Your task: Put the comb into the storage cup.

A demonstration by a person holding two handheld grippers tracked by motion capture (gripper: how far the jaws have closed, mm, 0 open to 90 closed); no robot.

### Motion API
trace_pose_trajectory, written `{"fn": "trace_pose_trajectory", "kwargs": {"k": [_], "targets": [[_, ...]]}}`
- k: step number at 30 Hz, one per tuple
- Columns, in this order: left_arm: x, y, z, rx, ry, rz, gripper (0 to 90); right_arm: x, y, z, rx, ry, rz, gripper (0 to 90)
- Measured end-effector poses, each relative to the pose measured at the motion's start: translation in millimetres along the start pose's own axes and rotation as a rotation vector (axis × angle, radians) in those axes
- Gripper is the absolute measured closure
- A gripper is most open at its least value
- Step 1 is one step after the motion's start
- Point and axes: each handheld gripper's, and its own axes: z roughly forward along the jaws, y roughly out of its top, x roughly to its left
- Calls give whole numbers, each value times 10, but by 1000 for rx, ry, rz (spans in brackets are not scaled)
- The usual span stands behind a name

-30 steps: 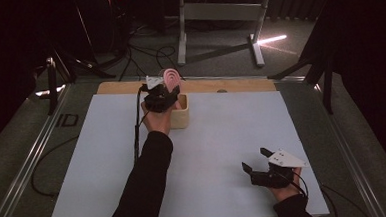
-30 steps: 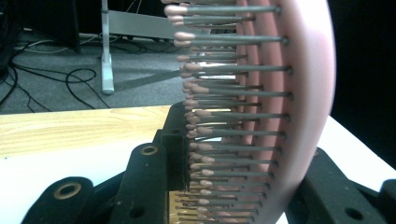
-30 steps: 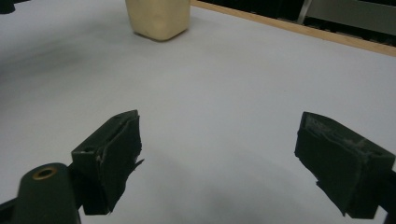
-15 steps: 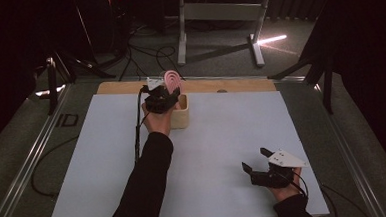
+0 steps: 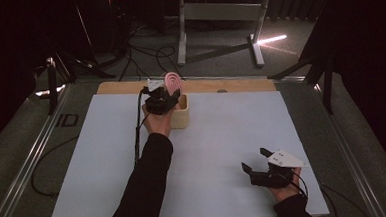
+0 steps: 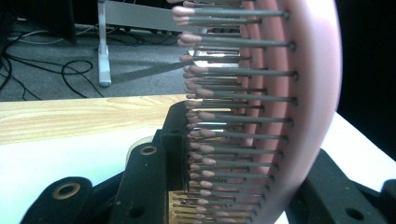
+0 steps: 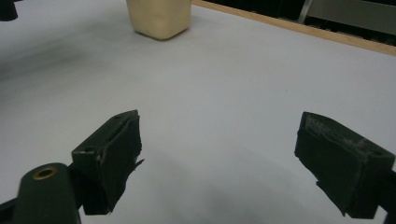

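Left tongs grip a pink hairbrush at the far side of the counter, holding it directly above the cream cup. Its long axis stands roughly upright, head up, and in the left gripper view its bristles point sideways. Right tongs rest open and empty, well apart at the near right.

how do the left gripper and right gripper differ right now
The left gripper is shut on a pink hairbrush; the right gripper is open with nothing between its jaws. The left gripper is at the far side of the table, over a cream container; the right gripper sits near the front right, low over the white mat. Both have black jaws.
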Motion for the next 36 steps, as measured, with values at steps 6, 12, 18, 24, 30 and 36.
{"fn": "trace_pose_trajectory", "kwargs": {"k": [6, 12, 18, 24, 30, 36], "targets": [[20, -5, 2, 1, -7, -4, 638, 2, -2, 3, 2, 0, 2, 143], [35, -3, 5, 2, -17, -9, 638, 6, -3, 8, 2, 4, 3, 143], [72, 7, 5, 9, -21, -21, 638, 6, -4, 10, 2, 5, 3, 143], [108, 12, 4, 12, -26, -25, 637, 5, -5, 10, 2, 4, 3, 143], [123, 18, 0, 27, -17, 2, 630, 4, -5, 8, 2, 3, 3, 143], [172, 21, -18, 41, -12, 5, 628, 7, -5, 7, 1, 3, 2, 143]]}}
